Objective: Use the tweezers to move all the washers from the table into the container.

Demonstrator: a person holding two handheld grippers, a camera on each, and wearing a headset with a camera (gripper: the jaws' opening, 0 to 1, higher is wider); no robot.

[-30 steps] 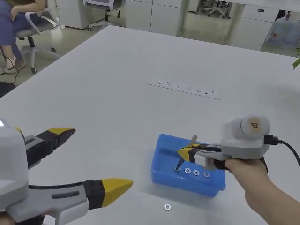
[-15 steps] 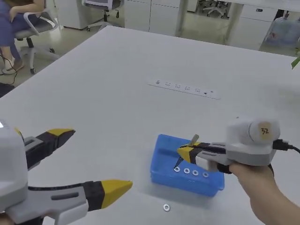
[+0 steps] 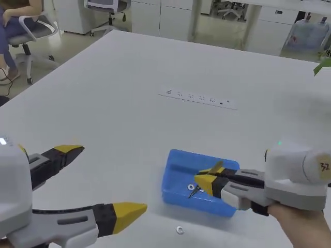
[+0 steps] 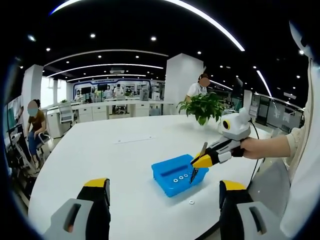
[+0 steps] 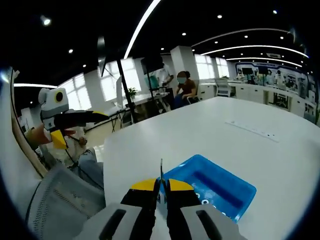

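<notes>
on right hand-held gripper (image 3: 207,176), label (image 3: 324,167) "32"; tweezers (image 3: 194,190) over blue container (image 3: 175,166)

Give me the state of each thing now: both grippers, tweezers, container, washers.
left gripper: open, holding nothing.
right gripper: shut on the tweezers.
tweezers: held, tips down inside the container; whether they pinch anything, cannot tell.
container: upright, open-topped, on the table.
washers: lying flat on the container's floor.
table washer: flat on the table, outside the container, not yet moved.
</notes>
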